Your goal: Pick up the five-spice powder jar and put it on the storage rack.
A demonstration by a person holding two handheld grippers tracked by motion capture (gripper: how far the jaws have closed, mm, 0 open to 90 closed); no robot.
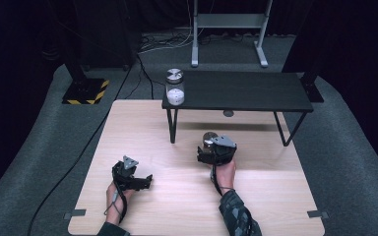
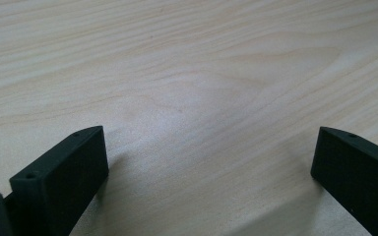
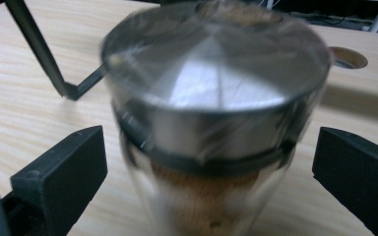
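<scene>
On the light wooden table (image 1: 187, 196) stands a glass jar (image 1: 208, 137) with a silver metal lid and brown contents. My right gripper (image 1: 207, 149) is right behind it. In the right gripper view the brown jar (image 3: 216, 83) stands blurred between the jaws of the right gripper (image 3: 209, 135), which are open and apart from the glass on both sides. A second jar (image 1: 175, 88), holding something white, stands on the left end of a low black shelf (image 1: 246, 93). My left gripper (image 1: 142, 181) rests at the front left; the left gripper (image 2: 209, 137) is open over bare wood.
The black shelf stands on thin legs (image 3: 39, 54) across the back of the table, just beyond the brown jar. A round hole (image 3: 347, 57) is set in the tabletop under it. Grey carpet, cables and a metal stand (image 1: 229, 29) lie past the table.
</scene>
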